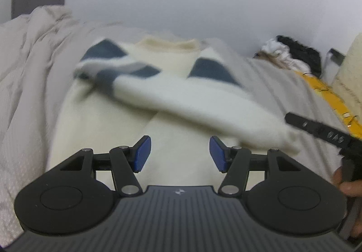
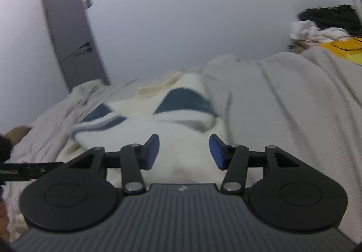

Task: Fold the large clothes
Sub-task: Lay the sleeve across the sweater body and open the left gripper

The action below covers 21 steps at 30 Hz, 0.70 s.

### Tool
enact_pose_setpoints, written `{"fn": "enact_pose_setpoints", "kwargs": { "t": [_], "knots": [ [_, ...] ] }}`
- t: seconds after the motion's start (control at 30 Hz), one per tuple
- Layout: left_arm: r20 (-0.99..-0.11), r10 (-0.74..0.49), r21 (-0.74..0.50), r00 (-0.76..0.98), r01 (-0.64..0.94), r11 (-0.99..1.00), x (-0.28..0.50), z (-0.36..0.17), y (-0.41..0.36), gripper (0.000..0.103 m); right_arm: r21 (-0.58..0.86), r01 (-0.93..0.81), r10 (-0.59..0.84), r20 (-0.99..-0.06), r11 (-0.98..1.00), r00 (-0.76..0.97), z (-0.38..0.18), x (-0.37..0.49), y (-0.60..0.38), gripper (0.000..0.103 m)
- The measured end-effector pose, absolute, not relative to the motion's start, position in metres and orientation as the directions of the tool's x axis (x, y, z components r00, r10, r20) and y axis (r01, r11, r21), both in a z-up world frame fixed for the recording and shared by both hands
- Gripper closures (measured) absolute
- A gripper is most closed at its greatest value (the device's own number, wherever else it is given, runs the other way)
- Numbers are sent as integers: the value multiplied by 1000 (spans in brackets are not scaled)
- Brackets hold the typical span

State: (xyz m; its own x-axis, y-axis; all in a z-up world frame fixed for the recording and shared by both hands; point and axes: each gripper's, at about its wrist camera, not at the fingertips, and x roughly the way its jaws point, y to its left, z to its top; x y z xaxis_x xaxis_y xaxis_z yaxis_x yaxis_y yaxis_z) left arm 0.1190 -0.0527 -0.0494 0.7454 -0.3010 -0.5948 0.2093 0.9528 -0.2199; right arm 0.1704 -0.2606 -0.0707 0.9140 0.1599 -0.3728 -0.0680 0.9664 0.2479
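Note:
A cream sweater [image 1: 167, 121] with dark blue patches lies flat on the bed, collar at the far side. One sleeve [image 1: 199, 105] lies folded diagonally across its body, its blue-striped cuff at the left. My left gripper [image 1: 180, 153] is open and empty above the sweater's lower body. My right gripper [image 2: 184, 152] is open and empty above the sweater [image 2: 178, 139] near its right side. Part of the right gripper's black frame shows at the right edge of the left wrist view [image 1: 316, 130].
The bed is covered by a light grey ribbed blanket [image 2: 282, 105] with a rumpled duvet [image 1: 34, 53] at the left. A pile of clothes [image 1: 294, 53] and a yellow item [image 1: 325, 93] lie at the far right. A grey door [image 2: 70, 41] stands in the white wall.

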Motion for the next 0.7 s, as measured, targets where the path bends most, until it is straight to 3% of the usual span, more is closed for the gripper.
{"fn": "enact_pose_setpoints", "kwargs": {
  "t": [0.2, 0.33, 0.7],
  "knots": [
    [-721, -215, -210, 659, 88, 974, 140, -89, -36, 41, 206, -179, 253, -429, 962, 867, -92, 195, -233, 57],
    [-717, -218, -225, 662, 77, 971, 143, -99, -31, 41, 189, -151, 231, -535, 970, 813, -117, 212, -229, 59],
    [-720, -243, -322, 651, -3, 947, 103, -64, 0, 40, 278, -96, 237, -536, 956, 810, -98, 175, -237, 58]
  ]
}}
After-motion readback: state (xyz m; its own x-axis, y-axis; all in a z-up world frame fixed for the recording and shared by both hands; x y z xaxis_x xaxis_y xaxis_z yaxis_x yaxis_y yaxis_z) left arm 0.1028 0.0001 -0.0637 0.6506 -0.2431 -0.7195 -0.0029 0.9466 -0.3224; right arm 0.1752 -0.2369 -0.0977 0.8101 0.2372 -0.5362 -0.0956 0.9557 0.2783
